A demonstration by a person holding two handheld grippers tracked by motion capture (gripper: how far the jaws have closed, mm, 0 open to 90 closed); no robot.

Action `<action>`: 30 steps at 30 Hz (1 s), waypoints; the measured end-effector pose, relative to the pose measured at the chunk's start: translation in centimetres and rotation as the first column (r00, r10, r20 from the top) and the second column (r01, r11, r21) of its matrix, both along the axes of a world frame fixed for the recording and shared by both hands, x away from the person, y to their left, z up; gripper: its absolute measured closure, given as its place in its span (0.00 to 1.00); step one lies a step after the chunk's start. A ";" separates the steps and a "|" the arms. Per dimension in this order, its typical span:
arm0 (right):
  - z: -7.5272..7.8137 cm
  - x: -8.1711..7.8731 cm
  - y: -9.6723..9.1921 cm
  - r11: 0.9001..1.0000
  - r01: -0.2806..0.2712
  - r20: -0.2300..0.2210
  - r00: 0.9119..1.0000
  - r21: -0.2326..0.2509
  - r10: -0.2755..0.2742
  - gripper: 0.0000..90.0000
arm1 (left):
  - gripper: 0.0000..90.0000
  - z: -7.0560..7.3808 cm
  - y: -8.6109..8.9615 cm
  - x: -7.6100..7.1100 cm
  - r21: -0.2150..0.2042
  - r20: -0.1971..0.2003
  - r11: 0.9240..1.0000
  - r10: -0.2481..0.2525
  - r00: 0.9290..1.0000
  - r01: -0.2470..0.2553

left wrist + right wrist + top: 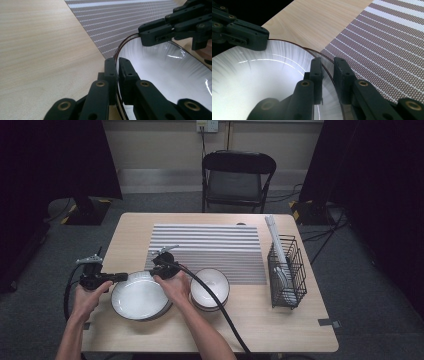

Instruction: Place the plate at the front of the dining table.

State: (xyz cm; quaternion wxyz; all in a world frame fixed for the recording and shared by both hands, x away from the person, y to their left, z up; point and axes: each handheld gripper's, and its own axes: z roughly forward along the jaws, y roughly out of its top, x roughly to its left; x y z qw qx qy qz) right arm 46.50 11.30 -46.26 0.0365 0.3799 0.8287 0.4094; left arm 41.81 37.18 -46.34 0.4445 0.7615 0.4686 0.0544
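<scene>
The wide white ceramic plate with a dark rim point(139, 296) sits between the tongs: left gripper point(117, 65) pinches its near rim, right gripper point(327, 65) straddles the opposite rim, seemingly clamped. Stiff, glossy, breakable; likely slippery, so two opposed rim holds suit it.

The round ceramic plate point(139, 296) at the near left is glossy white with a thin dark brown rim and faint grey streaks fanning in from the edge. The stacked round ceramic bowls point(210, 288) to its right share the white body and dark rim. The woven placemat point(207, 251) farther off is grey with thin white stripes. The wooden tabletop point(280, 327) is pale beige with fine grain. The wire rack point(287, 271) at the right is black, as are the left gripper point(121, 277), the right gripper point(154, 269) and the far folding chair point(236, 180).
</scene>
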 end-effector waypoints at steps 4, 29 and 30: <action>0.0 0.0 0.0 1.000 -0.001 0.002 1.000 0.005 0.001 0.87 | 0.93 -0.1 -0.3 0.0 0.017 -0.001 1.000 -0.006 1.000 0.006; 0.1 -0.1 -0.2 1.000 -0.018 0.016 1.000 0.003 0.018 0.89 | 0.96 0.3 0.3 0.0 -0.009 0.026 1.000 0.012 1.000 -0.012; 0.1 -0.1 -0.2 1.000 -0.015 0.015 1.000 0.004 0.015 0.89 | 0.96 0.3 0.3 0.0 -0.013 0.015 1.000 0.011 1.000 -0.011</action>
